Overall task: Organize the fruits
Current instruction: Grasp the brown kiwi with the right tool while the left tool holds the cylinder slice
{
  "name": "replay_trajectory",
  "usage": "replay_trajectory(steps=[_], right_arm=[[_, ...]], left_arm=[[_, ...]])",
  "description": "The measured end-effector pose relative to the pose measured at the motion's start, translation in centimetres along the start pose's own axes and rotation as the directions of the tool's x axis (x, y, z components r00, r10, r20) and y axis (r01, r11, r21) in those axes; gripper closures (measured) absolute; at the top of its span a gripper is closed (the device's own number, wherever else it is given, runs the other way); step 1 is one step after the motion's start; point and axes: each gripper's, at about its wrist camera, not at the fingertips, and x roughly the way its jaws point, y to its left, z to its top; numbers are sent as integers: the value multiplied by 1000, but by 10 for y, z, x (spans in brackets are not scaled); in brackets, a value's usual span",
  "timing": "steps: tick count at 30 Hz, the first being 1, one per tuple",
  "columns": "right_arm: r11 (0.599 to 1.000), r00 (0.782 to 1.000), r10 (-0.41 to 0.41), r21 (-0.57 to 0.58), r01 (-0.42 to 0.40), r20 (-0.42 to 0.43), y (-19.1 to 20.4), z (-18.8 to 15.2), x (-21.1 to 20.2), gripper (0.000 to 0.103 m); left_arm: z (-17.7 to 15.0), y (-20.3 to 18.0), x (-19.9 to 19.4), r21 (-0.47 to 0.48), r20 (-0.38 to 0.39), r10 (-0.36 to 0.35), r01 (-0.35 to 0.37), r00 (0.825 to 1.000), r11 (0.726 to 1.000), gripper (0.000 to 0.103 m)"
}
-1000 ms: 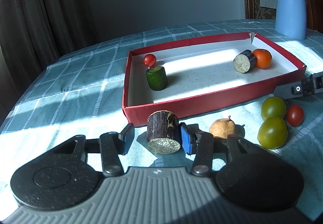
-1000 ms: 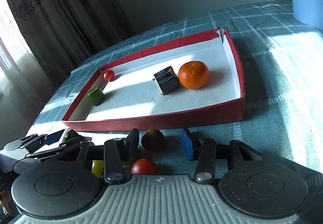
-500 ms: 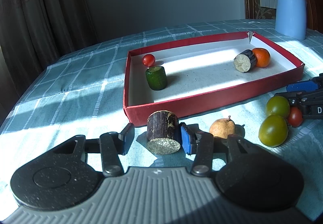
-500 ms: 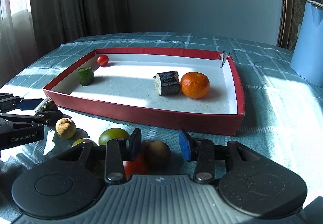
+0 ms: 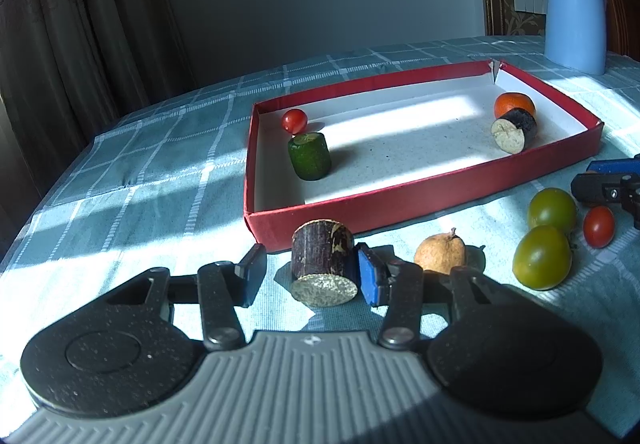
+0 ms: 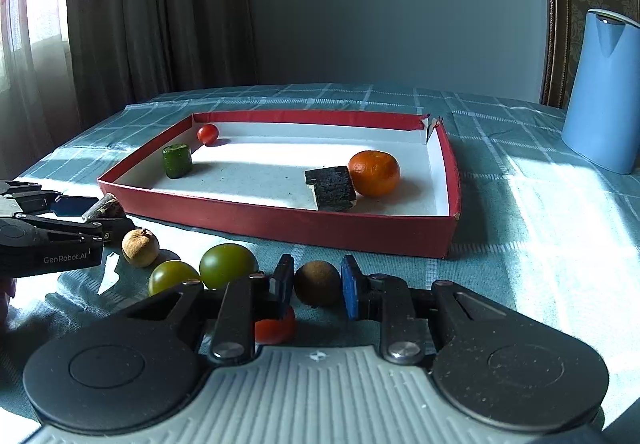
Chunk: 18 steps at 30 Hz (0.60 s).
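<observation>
Left wrist view: left gripper [image 5: 312, 276], fingers wide open around a dark brown bark-skinned cane cylinder [image 5: 323, 264] lying on the teal checked tablecloth [image 5: 160, 179]; blue right pad touching or nearly touching it, left pad clear of it. Nothing clamped. Just beyond: red cardboard tray with white floor [image 5: 400, 151], holding a small red cherry tomato [image 5: 294, 120], green cucumber chunk [image 5: 309, 156], dark-skinned pale-faced cut cylinder [image 5: 514, 129] and orange mandarin [image 5: 514, 104].

Loose on cloth, near tray's front wall: tan round longan-like fruit [image 5: 440, 254], two green tomatoes [image 5: 542, 258] [image 5: 552, 208], second red cherry tomato [image 5: 598, 226].

Right wrist view: right gripper [image 6: 317, 286], fingers open and straddling a brown round fruit [image 6: 318, 282]; small gaps either side, not gripped.

Other: pale blue kettle [image 6: 604, 91], behind and to the right of the tray.

Step, judged: both tools poised at pick-up. Next: close on each piece, lift over the tray wall, set down on bare floor.
</observation>
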Motion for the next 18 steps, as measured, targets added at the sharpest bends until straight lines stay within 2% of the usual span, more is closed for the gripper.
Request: replay_trajectory(steps=[6,12,18], right_arm=[[1000,996,12,27,-15,93,-5,3,-16,78],[999,996,10,31,-13,93,-4,2,-15,78],[999,995,17,32,-21,95,-4,1,-16,78]], left_arm=[[0,-1,-1,4,1,-1,1,1000,1000,60],[0,-2,-1,11,3,-32,32,999,999,72],[0,-2,-4,7,9,-65,65,998,998,73]])
